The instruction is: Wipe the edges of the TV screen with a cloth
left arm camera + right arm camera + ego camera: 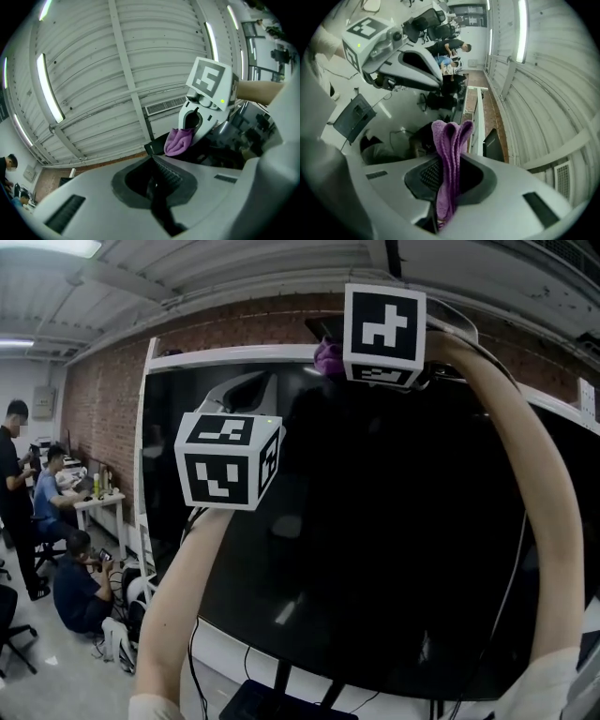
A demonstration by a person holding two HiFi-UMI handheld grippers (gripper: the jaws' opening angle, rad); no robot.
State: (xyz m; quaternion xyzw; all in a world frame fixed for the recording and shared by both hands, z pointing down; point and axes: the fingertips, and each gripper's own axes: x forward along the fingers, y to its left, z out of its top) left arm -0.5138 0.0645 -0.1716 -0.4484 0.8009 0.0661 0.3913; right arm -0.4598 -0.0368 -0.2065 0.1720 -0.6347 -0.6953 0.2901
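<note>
Right gripper (449, 163) clenched on a purple cloth (450, 140); folded cloth stands up between the jaws. Head view: cloth sits at the top edge of the TV screen (394, 549), right arm raised across the dark glass. Left gripper (157, 186) jaws together, nothing in them; held before the screen's upper left, lower than the right one. Brick wall (103, 399) behind; people (80, 577) at far left
</note>
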